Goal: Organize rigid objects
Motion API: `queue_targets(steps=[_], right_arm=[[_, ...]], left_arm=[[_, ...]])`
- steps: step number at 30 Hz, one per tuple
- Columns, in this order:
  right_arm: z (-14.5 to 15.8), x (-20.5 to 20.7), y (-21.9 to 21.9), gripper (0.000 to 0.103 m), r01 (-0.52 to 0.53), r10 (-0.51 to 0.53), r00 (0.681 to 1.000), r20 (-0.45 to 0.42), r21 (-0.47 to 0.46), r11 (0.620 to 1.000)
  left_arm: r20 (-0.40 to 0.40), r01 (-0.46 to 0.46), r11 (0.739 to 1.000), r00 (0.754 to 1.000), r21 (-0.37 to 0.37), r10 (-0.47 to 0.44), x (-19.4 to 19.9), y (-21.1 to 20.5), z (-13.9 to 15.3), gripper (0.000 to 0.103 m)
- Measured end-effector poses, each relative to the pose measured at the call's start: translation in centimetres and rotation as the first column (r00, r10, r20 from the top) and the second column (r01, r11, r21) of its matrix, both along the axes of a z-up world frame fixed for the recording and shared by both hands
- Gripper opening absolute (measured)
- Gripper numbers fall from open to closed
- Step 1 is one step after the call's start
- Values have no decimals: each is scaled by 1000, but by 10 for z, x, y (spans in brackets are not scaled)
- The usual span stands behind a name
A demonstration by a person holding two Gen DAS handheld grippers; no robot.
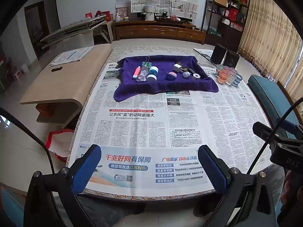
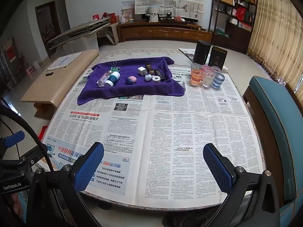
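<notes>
A purple towel (image 1: 164,87) (image 2: 132,90) lies at the far side of the newspaper-covered table and carries several small items: a pink tube (image 1: 136,71), a clear bottle (image 1: 143,73) (image 2: 103,79), a green binder clip (image 1: 146,62) (image 2: 114,68), a teal-and-white bottle (image 1: 153,73) (image 2: 113,78), a pink-and-blue case (image 1: 171,75) (image 2: 130,80), a white charger (image 1: 178,68) (image 2: 141,70), a tape roll (image 1: 197,76) (image 2: 156,79). My left gripper (image 1: 149,162) and right gripper (image 2: 153,162) are both open and empty, hovering over the table's near edge, far from the towel.
Several small glasses with coloured liquid (image 1: 227,74) (image 2: 206,76) stand right of the towel, with two dark canisters (image 2: 209,54) behind them. A teal chair (image 2: 274,121) is at the right, a wooden bench (image 1: 64,83) at the left. The right gripper's body shows in the left wrist view (image 1: 280,143).
</notes>
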State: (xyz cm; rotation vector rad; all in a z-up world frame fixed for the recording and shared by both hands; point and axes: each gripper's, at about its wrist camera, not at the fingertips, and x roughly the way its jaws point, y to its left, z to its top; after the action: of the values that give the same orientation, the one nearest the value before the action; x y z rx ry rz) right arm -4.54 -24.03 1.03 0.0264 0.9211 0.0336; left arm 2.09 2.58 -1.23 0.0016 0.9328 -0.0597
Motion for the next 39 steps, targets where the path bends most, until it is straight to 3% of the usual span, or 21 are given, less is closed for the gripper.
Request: queue_targets(steps=[39], right_arm=[[3, -3, -2, 103, 16, -16, 1000, 7, -2, 1000]], left_arm=[[3, 6, 1000, 1000, 22, -6, -2, -4, 2, 103]])
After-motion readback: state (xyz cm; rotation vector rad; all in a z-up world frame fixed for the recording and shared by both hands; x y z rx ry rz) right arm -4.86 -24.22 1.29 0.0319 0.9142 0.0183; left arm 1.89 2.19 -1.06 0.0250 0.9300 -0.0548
